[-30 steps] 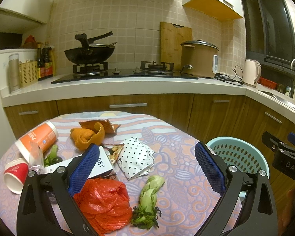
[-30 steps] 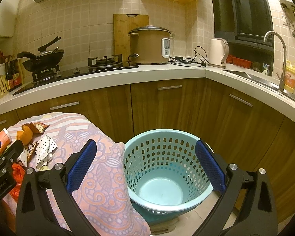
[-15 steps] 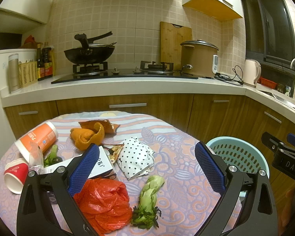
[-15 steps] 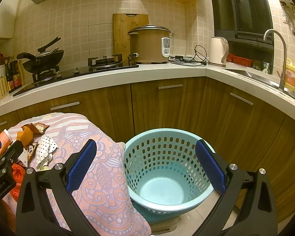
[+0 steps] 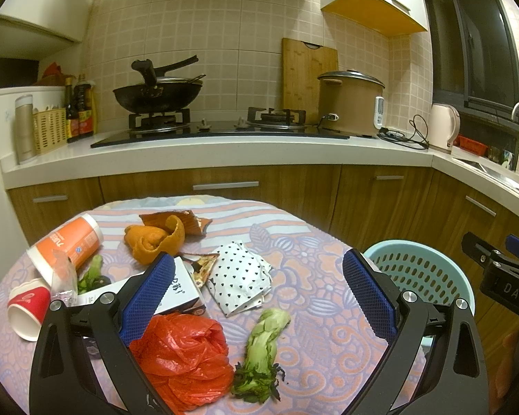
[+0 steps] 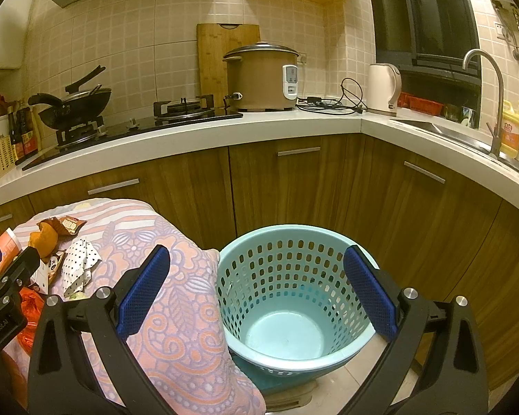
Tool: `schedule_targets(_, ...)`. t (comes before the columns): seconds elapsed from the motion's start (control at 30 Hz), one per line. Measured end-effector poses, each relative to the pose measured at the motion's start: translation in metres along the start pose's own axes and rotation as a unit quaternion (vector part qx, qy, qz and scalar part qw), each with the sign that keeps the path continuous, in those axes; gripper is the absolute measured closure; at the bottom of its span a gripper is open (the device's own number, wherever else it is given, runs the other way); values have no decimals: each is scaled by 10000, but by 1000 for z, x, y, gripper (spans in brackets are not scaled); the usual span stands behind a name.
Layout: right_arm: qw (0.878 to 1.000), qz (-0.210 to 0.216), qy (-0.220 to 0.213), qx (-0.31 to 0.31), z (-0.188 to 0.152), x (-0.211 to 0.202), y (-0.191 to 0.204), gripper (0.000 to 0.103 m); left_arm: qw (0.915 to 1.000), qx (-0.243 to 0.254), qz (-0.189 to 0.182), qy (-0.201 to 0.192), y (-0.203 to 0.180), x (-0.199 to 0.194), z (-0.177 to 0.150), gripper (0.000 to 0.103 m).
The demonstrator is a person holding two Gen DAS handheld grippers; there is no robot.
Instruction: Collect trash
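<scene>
Trash lies on a round table with a patterned cloth: a red plastic bag, a green vegetable stalk, a polka-dot paper wrapper, a white carton, orange peel, an orange cup and a red paper cup. My left gripper is open and empty above the bag and stalk. A light blue perforated basket stands on the floor right of the table. My right gripper is open and empty above the basket's near rim.
Wooden cabinets and a white counter run behind the table and basket. On the counter are a wok, a rice cooker and a kettle. A sink with a tap is at the right.
</scene>
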State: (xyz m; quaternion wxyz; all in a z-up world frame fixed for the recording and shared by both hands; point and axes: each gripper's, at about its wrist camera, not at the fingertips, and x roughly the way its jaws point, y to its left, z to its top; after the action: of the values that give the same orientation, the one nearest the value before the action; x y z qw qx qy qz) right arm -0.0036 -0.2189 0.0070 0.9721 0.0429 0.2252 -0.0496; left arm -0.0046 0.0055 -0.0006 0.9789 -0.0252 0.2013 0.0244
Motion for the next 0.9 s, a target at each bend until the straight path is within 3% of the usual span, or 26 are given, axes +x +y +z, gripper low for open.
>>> schedule_targets(0.47, 10000, 3, -44, -9, 2, -10, 5, 8, 10000, 17, 47, -46, -2, -11, 10, 12)
schedule_targets(0.7, 9994, 303, -92, -106, 3, -24, 20, 15, 9997, -6, 232, -63, 9, -39, 17, 12)
schedule_targets(0.9, 9968, 736, -32, -303, -3, -32, 45, 24, 9982, -223, 560, 77, 43, -69, 5, 15)
